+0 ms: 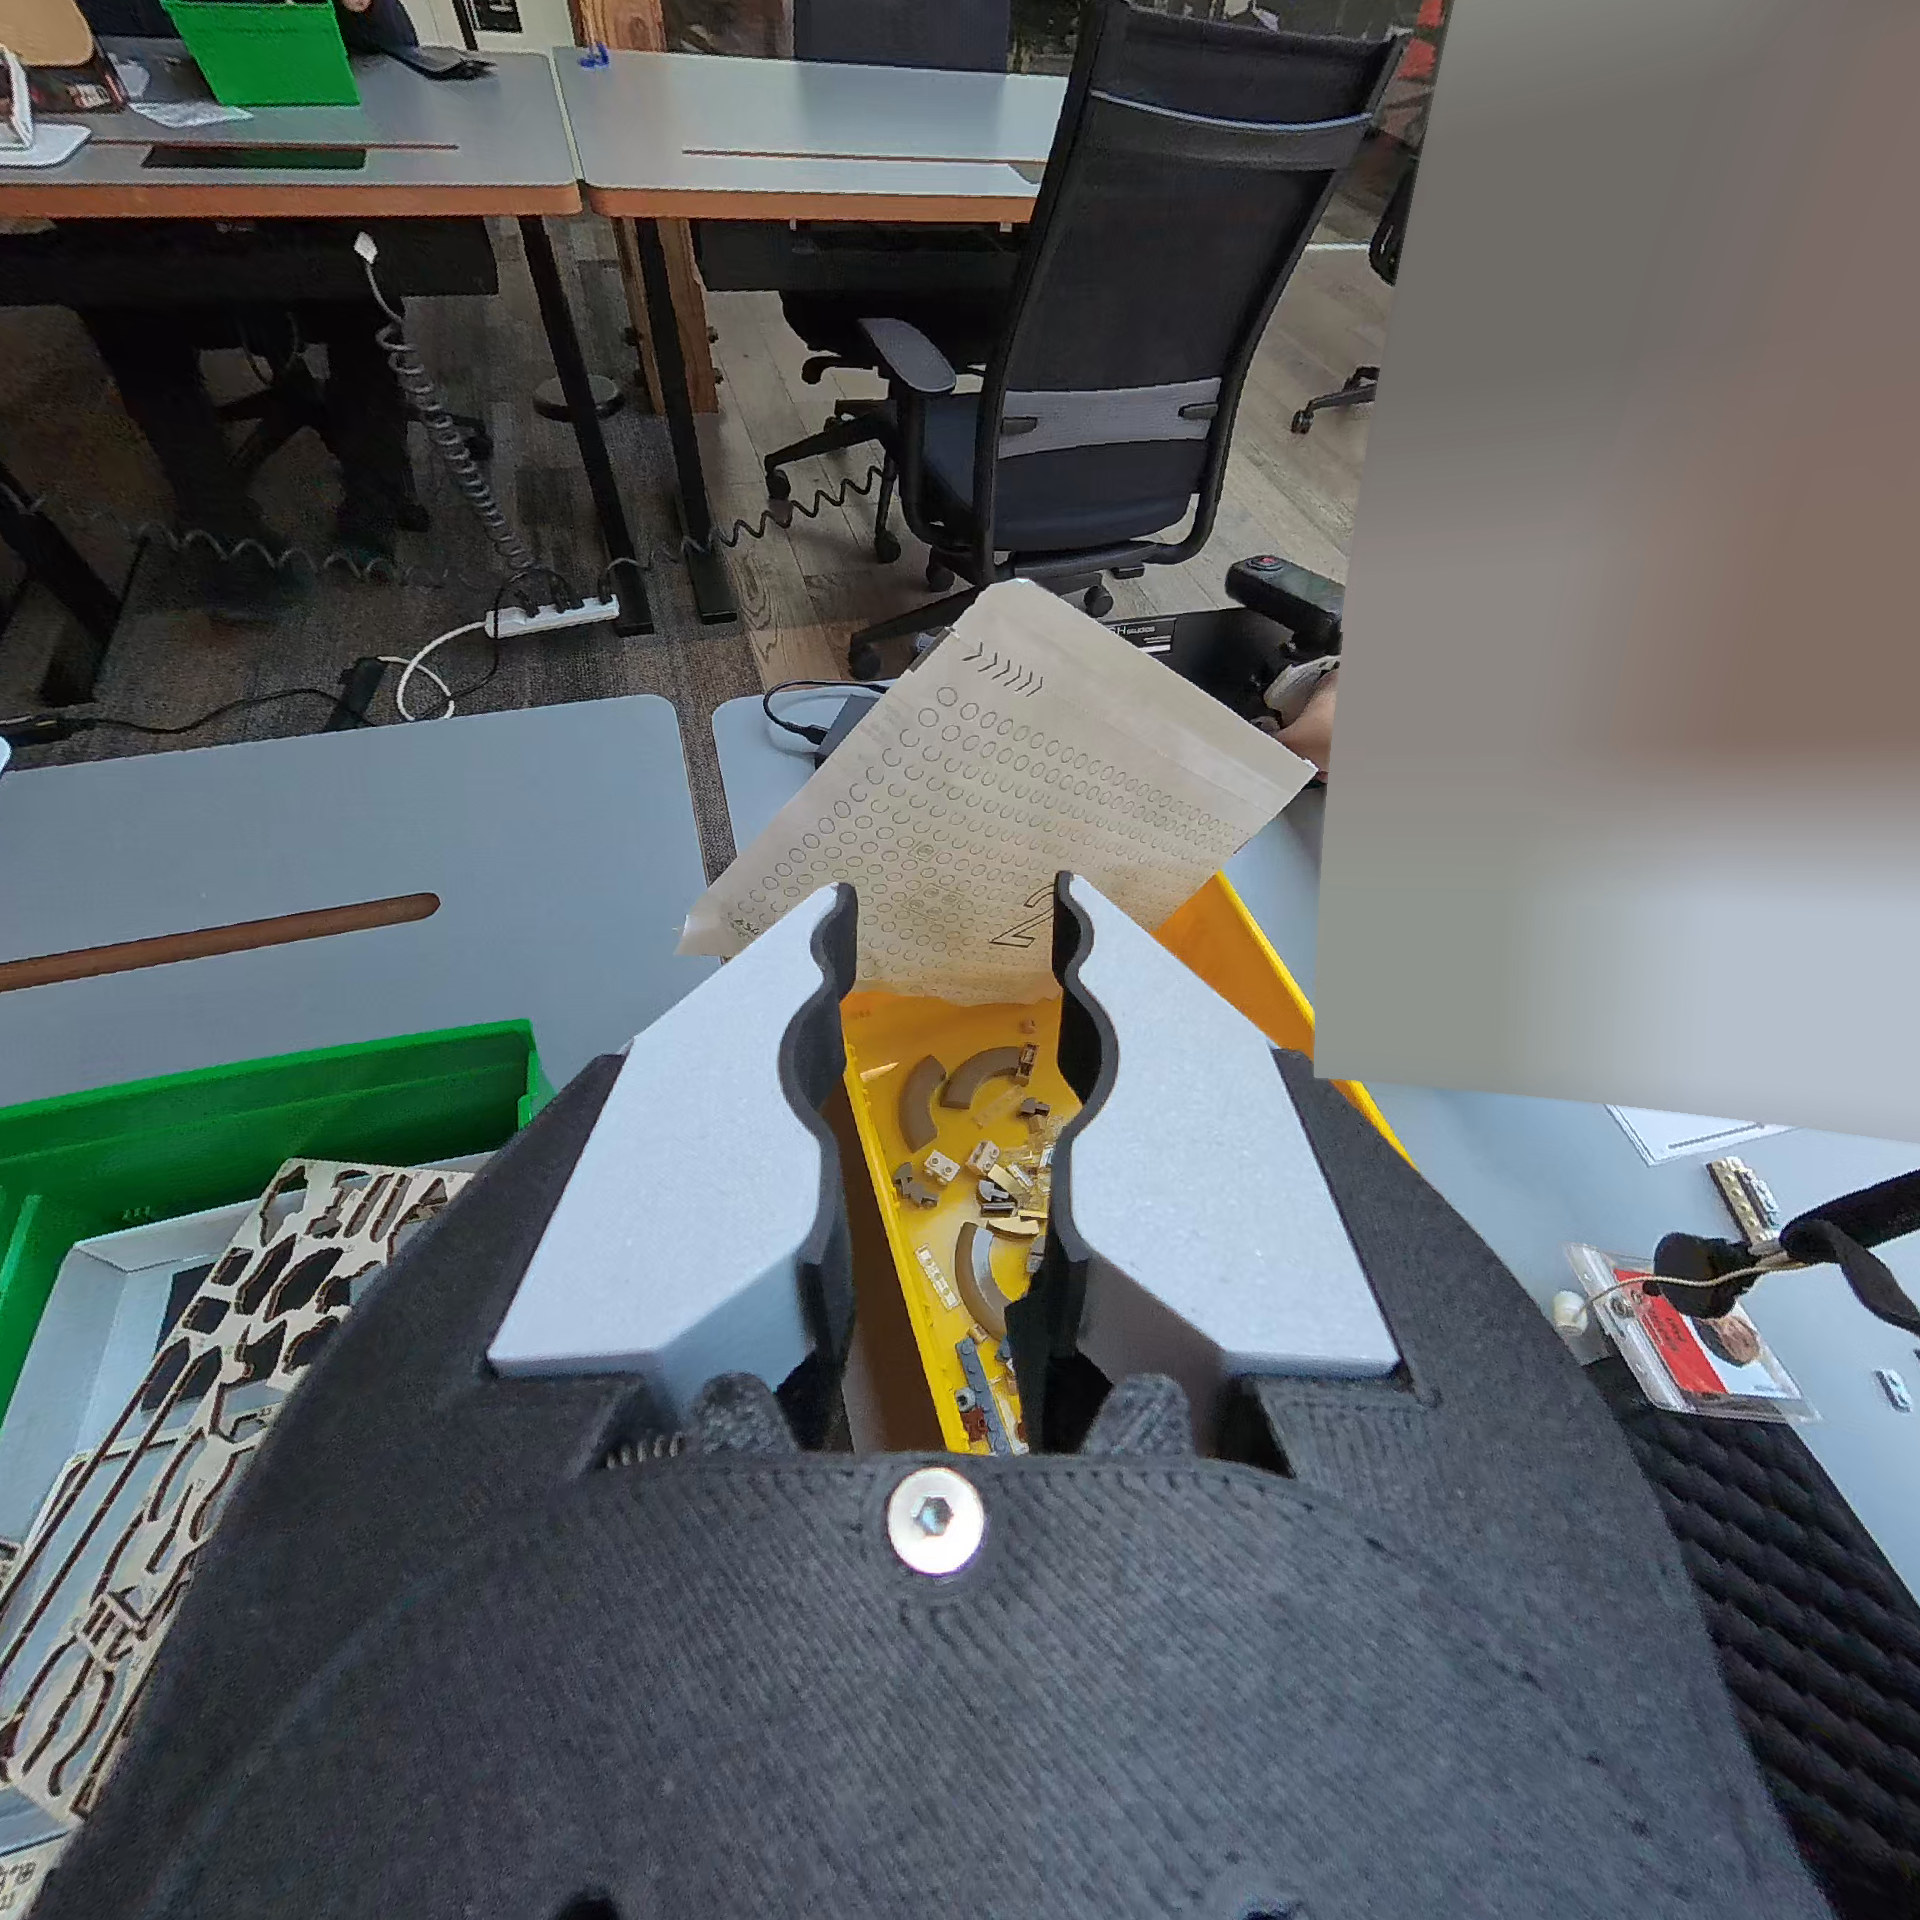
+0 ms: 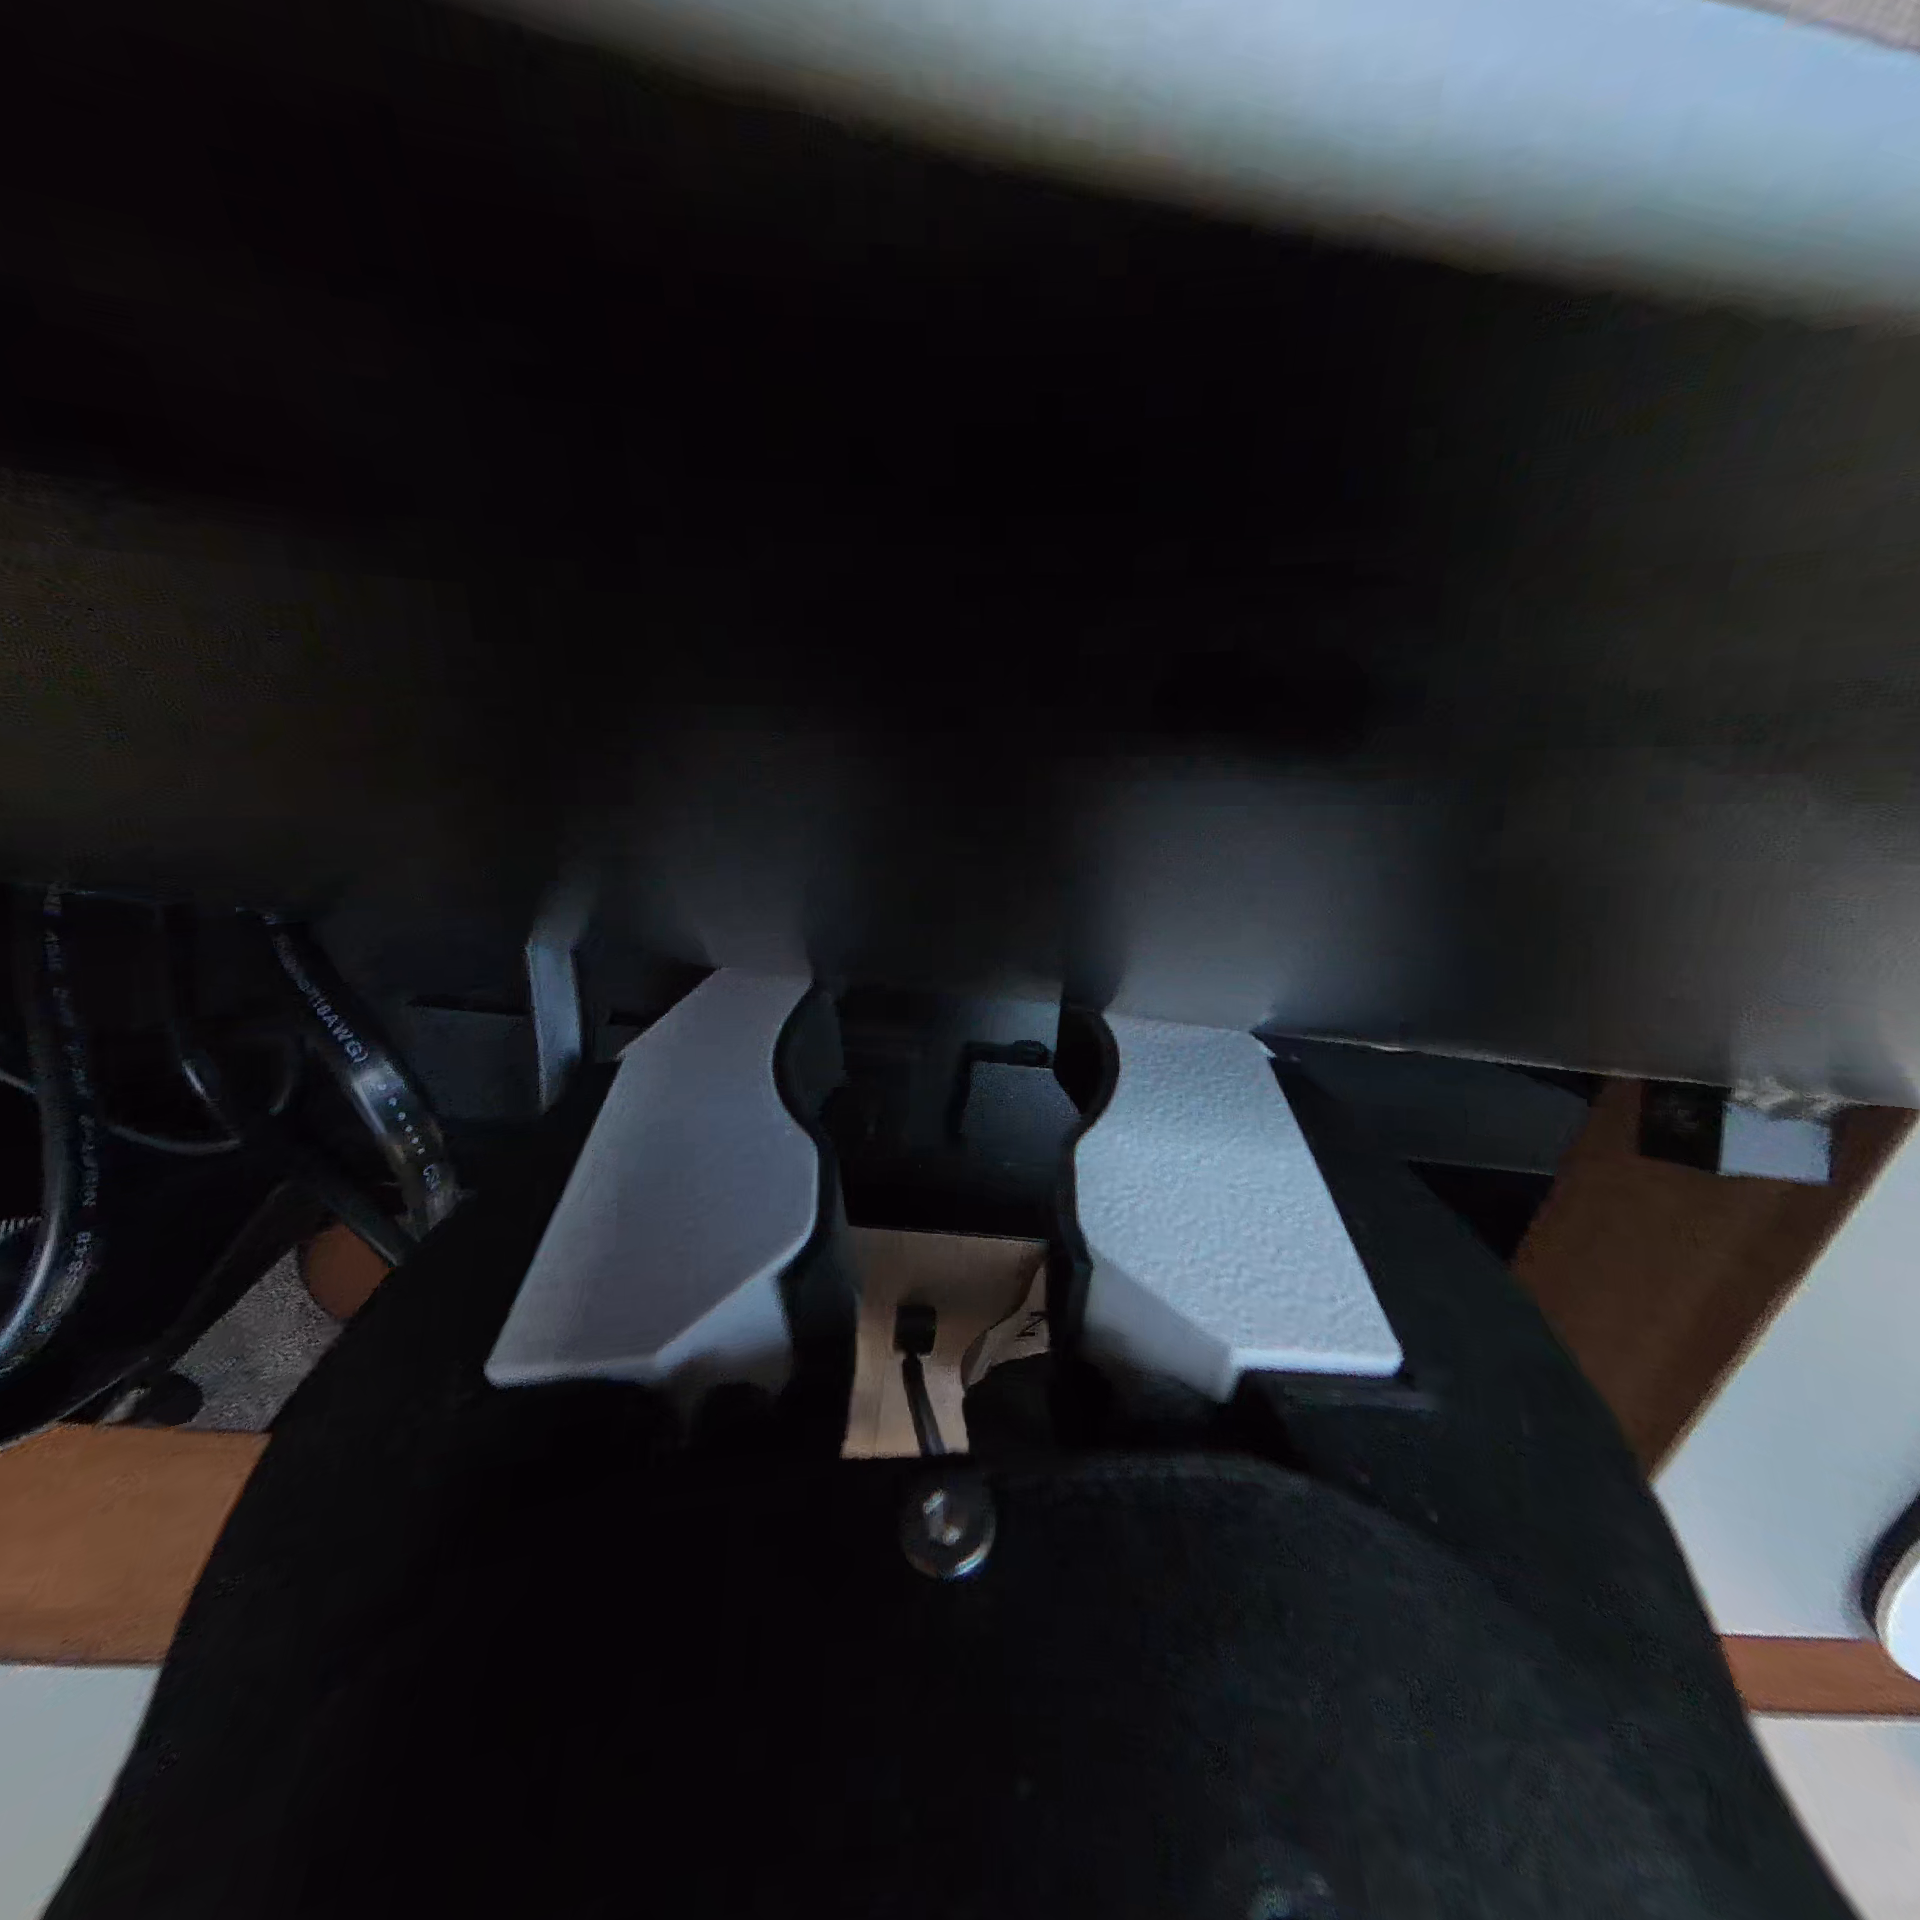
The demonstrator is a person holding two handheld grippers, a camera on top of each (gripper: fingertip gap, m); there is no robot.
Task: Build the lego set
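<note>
My left gripper is open and empty, held above the near end of a yellow tray. The tray holds several small loose lego pieces, tan, grey and curved. A beige paper parts bag is held tilted over the tray's far end; a hand shows at its right corner, partly hidden by a blurred patch. My right gripper looks toward the dark underside of a desk. Its fingers stand apart with nothing between them, and their tips are hidden by blur.
A green tray at the left holds a box and a cut-out patterned sheet. A badge on a lanyard and a small brick strip lie on the grey table. An office chair stands behind. Black cables hang under the desk.
</note>
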